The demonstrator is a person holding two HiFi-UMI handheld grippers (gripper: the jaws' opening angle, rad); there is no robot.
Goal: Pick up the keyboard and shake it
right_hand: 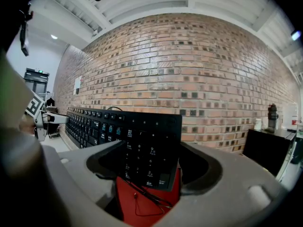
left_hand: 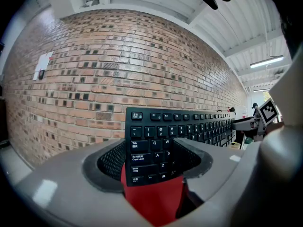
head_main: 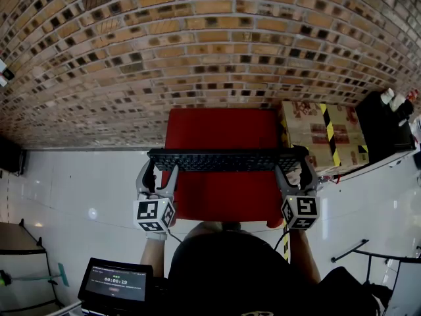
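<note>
A black keyboard hangs level in the air above a red table, held by its two ends. My left gripper is shut on the left end. In the left gripper view the keys from Tab to Ctrl sit between the jaws of the left gripper. My right gripper is shut on the right end. The number pad sits between the jaws of the right gripper. A thin cable dangles below that end.
A brick wall rises close behind the table. A cardboard box with yellow-black tape stands to the right of the table, and a black cabinet with bottles beyond it. A small screen sits at the lower left.
</note>
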